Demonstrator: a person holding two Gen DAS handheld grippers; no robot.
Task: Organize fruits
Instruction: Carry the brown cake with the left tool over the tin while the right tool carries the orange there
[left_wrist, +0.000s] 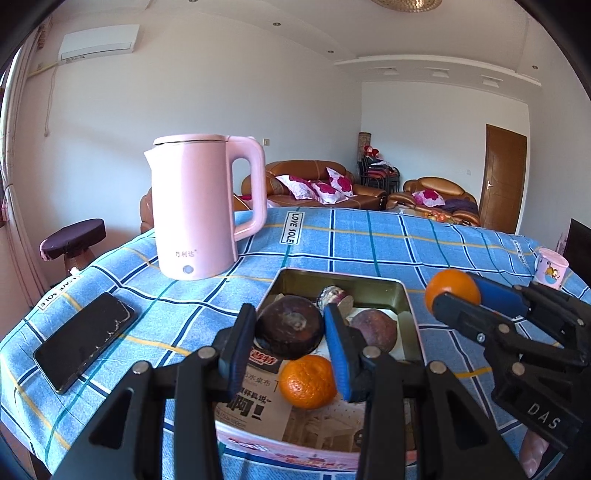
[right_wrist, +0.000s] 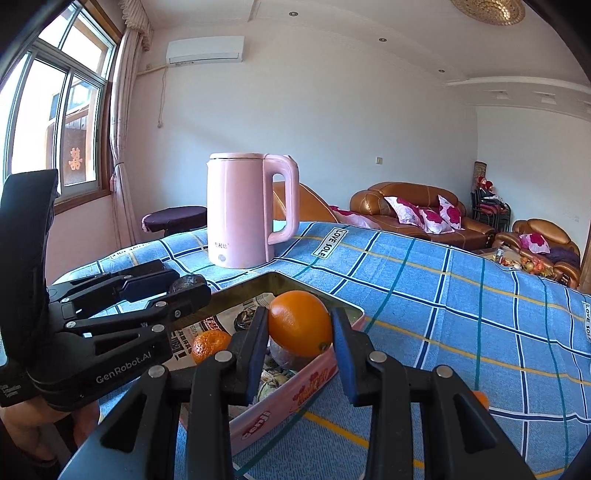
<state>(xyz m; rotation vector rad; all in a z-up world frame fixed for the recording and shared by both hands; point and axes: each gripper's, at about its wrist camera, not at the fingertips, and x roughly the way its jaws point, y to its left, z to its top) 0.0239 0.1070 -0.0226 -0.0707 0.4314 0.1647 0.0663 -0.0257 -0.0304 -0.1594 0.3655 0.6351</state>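
Both grippers are holding fruit over the tin.
Left gripper (left_wrist: 290, 323) is clasping a dark fruit (left_wrist: 290, 326), right gripper (right_wrist: 300, 325) an orange (right_wrist: 300, 323); the tin (left_wrist: 391, 286) is holding one mandarin (left_wrist: 307, 381) and another dark fruit (left_wrist: 375, 330).

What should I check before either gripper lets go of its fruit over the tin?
1. Right gripper has the orange between its fingers: ok.
2. Left gripper grips the dark round fruit: ok, fingers flank it closely on both sides.
3. Orange is over the tin: ok in the right wrist view; the left wrist view puts it near the right rim, so cannot tell exactly.
4. Free landing spot in the tin: cannot tell; a small mandarin, another dark fruit and paper lining already fill much of it.
5. Kettle and phone stand apart from the tin: ok.
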